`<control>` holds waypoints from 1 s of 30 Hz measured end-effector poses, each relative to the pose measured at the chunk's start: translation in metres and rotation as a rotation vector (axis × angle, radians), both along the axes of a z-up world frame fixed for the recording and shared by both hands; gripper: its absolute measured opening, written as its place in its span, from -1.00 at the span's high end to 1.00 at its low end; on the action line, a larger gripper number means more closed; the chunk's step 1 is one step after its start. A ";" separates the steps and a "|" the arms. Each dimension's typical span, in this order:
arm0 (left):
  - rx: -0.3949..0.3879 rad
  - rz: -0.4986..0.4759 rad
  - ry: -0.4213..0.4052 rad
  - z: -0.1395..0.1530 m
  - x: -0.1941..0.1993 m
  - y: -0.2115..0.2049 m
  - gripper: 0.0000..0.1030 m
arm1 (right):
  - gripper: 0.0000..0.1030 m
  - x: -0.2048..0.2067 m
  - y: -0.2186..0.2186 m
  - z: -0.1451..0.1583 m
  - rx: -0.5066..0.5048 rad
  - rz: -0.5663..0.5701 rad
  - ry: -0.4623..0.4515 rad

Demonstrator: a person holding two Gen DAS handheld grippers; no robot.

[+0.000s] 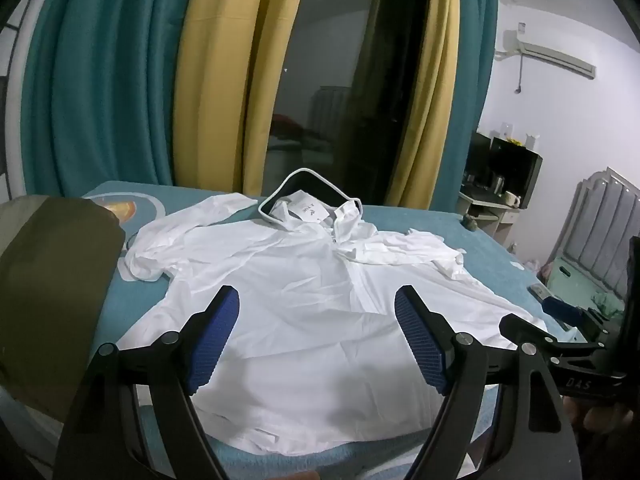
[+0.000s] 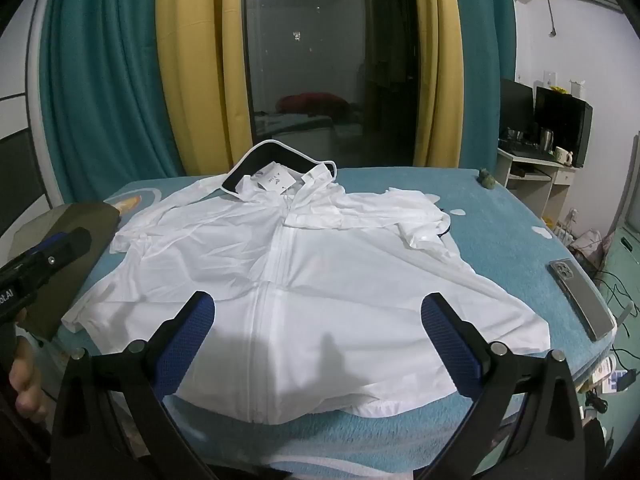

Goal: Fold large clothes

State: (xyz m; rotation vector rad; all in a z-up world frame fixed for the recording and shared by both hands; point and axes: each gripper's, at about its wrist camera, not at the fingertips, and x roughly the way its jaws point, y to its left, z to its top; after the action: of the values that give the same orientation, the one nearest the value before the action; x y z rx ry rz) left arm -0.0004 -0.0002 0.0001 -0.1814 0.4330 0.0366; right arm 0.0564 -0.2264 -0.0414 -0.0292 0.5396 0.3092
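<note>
Item: white thin-fabric zip-front hooded jacket (image 2: 320, 280), laid front-up and spread flat on a bed covered in a teal sheet (image 2: 500, 216). Hem lies along the bed's near edge; hood with dark lining and white trim (image 2: 280, 156) points to the far edge, a paper tag (image 2: 274, 180) showing at the neck. Closed white zip (image 2: 276, 256) runs down the middle. Both sleeves are crumpled and folded in toward the shoulders: one toward the bed's left edge, one toward the right. Fabric wrinkled throughout.

Left gripper (image 1: 316, 336): black frame, blue ribbed pads, jaws spread wide, nothing between them; held above the jacket's lower half, angled downward, not touching the cloth as far as can be told.

Right gripper (image 2: 318, 336): same make, jaws spread wide and empty, over the hem near the zip, angled downward. Contact with the fabric cannot be confirmed.

Other contents of the bed: olive-green folded cloth (image 1: 52, 280) at the left edge; grey smartphone in a clear case (image 2: 582, 300) lying back-up near the right edge; small dark green object (image 2: 486, 178) at the far right corner.

Surroundings: teal curtain (image 2: 100, 80) and yellow curtain (image 2: 192, 60) framing a dark glass door (image 2: 312, 60) beyond the far edge; white desk with dark monitors (image 2: 560, 124) and a white mug (image 2: 564, 156) at right; wall air conditioner (image 1: 552, 56).
</note>
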 end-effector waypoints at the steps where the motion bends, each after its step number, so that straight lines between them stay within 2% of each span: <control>1: -0.005 0.003 0.005 0.000 0.000 0.000 -0.61 | -0.98 0.000 0.000 0.000 -0.001 -0.001 -0.004; 30: 0.000 -0.008 0.000 -0.001 0.002 0.005 -0.61 | -0.98 -0.002 -0.003 -0.002 0.004 -0.003 -0.005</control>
State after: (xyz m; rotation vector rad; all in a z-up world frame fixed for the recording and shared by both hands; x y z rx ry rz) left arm 0.0019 0.0050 -0.0011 -0.1793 0.4342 0.0285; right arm 0.0548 -0.2294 -0.0438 -0.0250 0.5335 0.3076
